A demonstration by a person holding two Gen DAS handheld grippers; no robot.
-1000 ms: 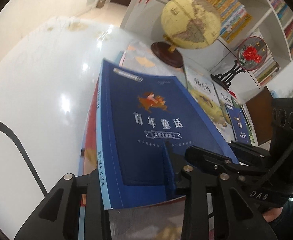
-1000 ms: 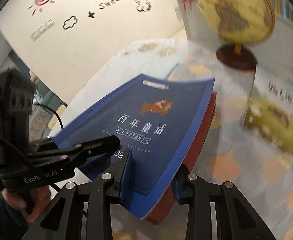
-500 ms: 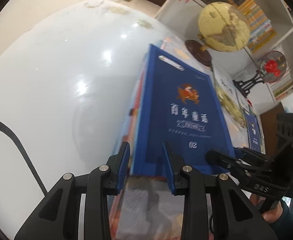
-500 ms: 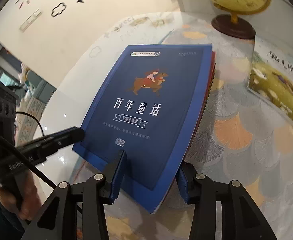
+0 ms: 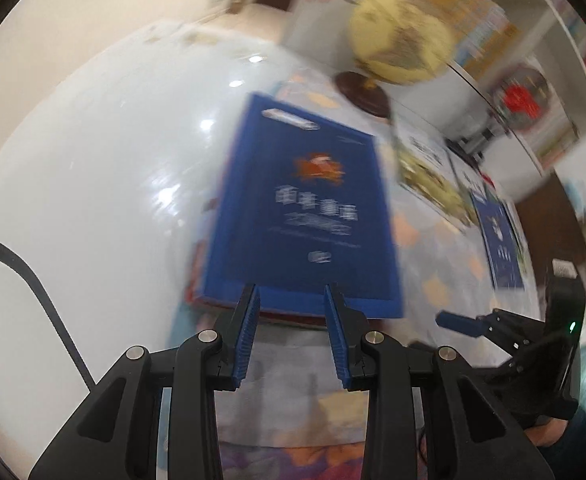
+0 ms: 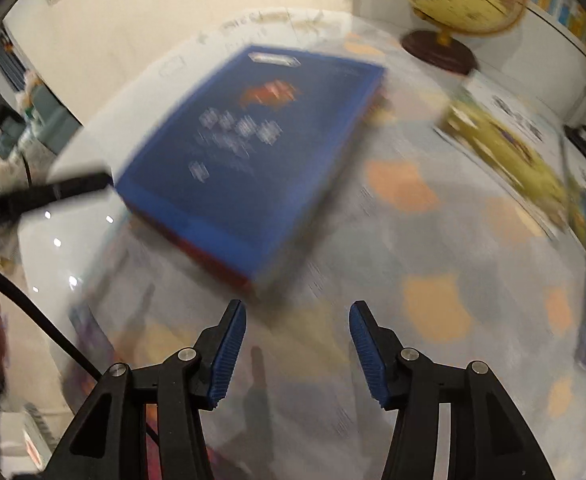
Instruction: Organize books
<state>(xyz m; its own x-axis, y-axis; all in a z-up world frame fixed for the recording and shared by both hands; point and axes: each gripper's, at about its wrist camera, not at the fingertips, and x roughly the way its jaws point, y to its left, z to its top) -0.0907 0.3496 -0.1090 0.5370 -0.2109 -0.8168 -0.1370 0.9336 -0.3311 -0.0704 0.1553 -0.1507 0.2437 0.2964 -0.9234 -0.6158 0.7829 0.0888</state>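
White and glossy, the counter (image 5: 93, 184) filled most of both views, with a pale cloth (image 6: 433, 240) printed in orange patches spread over its nearer part. Beyond it we saw a cream wall with cloud drawings and, in the left wrist view, blurred bookshelves (image 5: 489, 28). Our blue book (image 5: 305, 208) lay flat on the cloth, on top of a red book (image 6: 213, 260) of which only an edge showed. A yellow globe (image 5: 401, 40) on a dark round base stood past the stack's far end. Off to the right lay a yellow-green picture book (image 6: 505, 148), and next to it another blue book (image 5: 501, 240). Both views were smeared, so we could not read the cover lettering.

Our left tongs (image 5: 293, 304) stood at the blue book's near edge, jaws a little apart. From that view we could not tell whether the pads pressed on the edge or merely framed it. Our right tongs (image 6: 297, 320) hung over bare cloth just short of the stack's near corner, jaws having just been opening, spread fairly wide, with nothing between them. In the right wrist view one finger of the left tongs reached to the blue book's left corner.
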